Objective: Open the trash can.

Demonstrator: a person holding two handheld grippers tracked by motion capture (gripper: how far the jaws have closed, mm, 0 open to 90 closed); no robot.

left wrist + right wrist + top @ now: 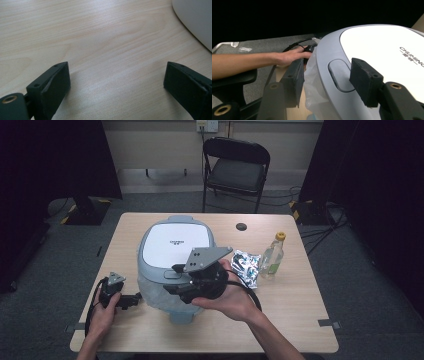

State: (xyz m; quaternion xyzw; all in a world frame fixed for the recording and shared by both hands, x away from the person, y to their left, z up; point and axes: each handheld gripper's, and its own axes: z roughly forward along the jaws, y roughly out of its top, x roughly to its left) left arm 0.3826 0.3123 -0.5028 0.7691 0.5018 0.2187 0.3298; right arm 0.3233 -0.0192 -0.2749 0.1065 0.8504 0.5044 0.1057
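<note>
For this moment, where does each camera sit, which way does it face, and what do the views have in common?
High view: above the person's edge of the table, facing forward and down; both forearms, left claw and right claw show.
Left gripper view: on the left claw, facing the bare tabletop; its jaws stand wide apart.
Right gripper view: on the right claw, facing the rice cooker; its jaws straddle the lid button, pads clear.
Shared: the cooker's body appears in all three.
</note>
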